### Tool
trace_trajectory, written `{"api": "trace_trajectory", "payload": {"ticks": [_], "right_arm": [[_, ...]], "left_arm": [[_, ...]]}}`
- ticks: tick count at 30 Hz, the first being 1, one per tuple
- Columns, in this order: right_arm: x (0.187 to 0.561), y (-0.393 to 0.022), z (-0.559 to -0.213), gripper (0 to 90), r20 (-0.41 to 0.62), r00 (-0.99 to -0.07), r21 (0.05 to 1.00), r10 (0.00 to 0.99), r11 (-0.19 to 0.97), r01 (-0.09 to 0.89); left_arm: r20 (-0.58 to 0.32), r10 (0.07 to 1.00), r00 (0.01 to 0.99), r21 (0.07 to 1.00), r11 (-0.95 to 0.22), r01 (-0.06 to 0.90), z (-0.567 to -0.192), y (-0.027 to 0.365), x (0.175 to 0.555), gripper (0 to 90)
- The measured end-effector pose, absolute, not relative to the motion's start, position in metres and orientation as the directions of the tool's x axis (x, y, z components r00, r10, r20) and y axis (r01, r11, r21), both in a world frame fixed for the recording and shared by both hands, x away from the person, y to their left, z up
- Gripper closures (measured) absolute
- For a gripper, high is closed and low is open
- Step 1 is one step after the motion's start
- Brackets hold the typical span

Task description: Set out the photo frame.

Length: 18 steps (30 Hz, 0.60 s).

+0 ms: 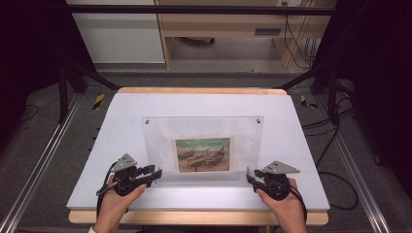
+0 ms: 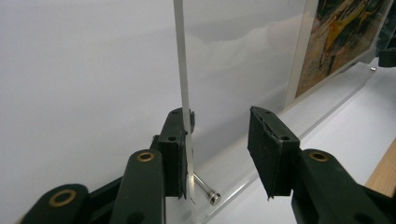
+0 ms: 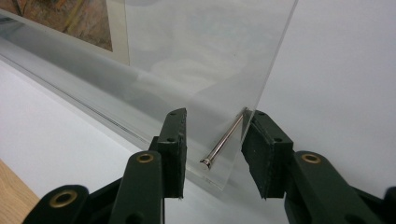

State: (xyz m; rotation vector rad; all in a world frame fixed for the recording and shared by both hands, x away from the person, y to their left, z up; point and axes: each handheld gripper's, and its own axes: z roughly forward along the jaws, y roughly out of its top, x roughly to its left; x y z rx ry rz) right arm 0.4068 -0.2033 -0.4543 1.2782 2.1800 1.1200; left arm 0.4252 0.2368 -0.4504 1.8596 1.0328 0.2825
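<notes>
**Clear acrylic frame straddled at both lower corners**

White board covers the wooden table (image 1: 194,217), and beyond its far edge lie grey floor, dark framing and pale furniture. On the board stands an acrylic picture frame (image 1: 204,131), upright or leaning slightly away from the person, holding a small painted print (image 1: 202,154) of beached boats low in its middle. Small metal pins mark its corners; two show at the top.

At the frame's lower left corner sits the left gripper (image 1: 154,174). In the left gripper view its jaws are spread: one pad lies against the thin edge of the acrylic sheet (image 2: 183,70), the other stands well clear, with a corner pin (image 2: 205,187) between them. At the frame's lower right corner sits the right gripper (image 1: 249,176). In the right gripper view its jaws are likewise spread, astride the sheet's corner, the standoff pin (image 3: 224,142) slanting toward one pad. Neither gripper is pinching anything yet.

Handling, as a judgement: the frame looks rigid, smooth and slippery, moderately weighty for its thinness, and liable to scratch or chip at the corners. Pinching across the sheet's faces just inside each lower corner seems sound, avoiding the pins, and lifting both sides evenly so it does not twist or tip.
</notes>
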Motion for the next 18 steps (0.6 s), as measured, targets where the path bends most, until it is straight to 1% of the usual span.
{"api": "trace_trajectory", "payload": {"ticks": [18], "right_arm": [[0.4056, -0.2034, -0.4552, 61.1, 0.064, -0.52, 0.784, 0.851, 0.28, 0.555]], "left_arm": [[-0.225, 0.754, 0.617, 0.824, -0.191, 0.534, -0.4507, 0.2365, 0.4237, 57.7]]}}
